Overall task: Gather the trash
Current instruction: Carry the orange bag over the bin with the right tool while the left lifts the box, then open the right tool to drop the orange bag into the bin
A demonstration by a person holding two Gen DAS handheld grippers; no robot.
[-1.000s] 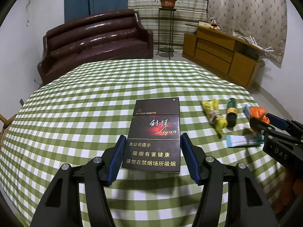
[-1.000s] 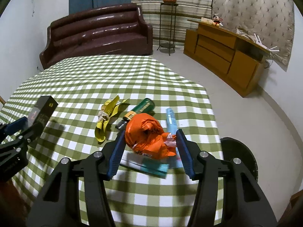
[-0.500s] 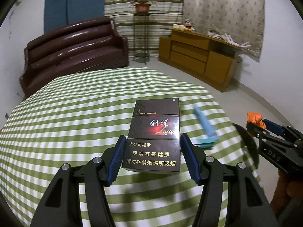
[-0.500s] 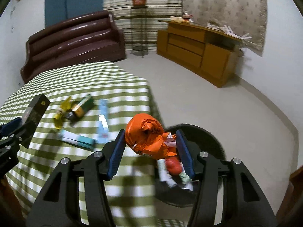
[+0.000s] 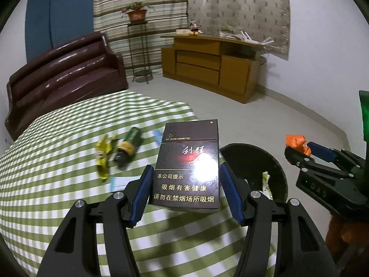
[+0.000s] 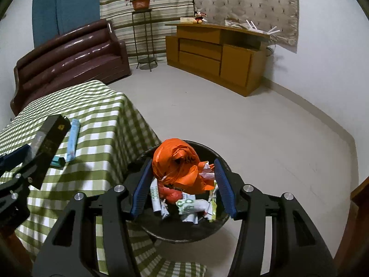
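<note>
My left gripper point(image 5: 185, 190) is shut on a black cigarette pack point(image 5: 188, 165) and holds it above the table's right edge, beside the black trash bin point(image 5: 251, 159). My right gripper point(image 6: 183, 184) is shut on a crumpled orange plastic bag point(image 6: 178, 164) and holds it over the bin point(image 6: 184, 228), which contains paper and wrappers. The right gripper also shows in the left wrist view point(image 5: 302, 150), and the pack shows in the right wrist view point(image 6: 49, 138).
On the green checked tablecloth point(image 5: 57, 143) lie a yellow wrapper point(image 5: 103, 154), a green bottle point(image 5: 128, 145) and light blue boxes point(image 6: 72, 139). A brown sofa point(image 6: 69, 53), a plant stand point(image 6: 144, 34) and a wooden cabinet point(image 6: 219, 53) stand behind.
Both grippers have swung right with their loads. The orange bag now hangs over the bin and the cigarette pack has moved to the table's right edge.
</note>
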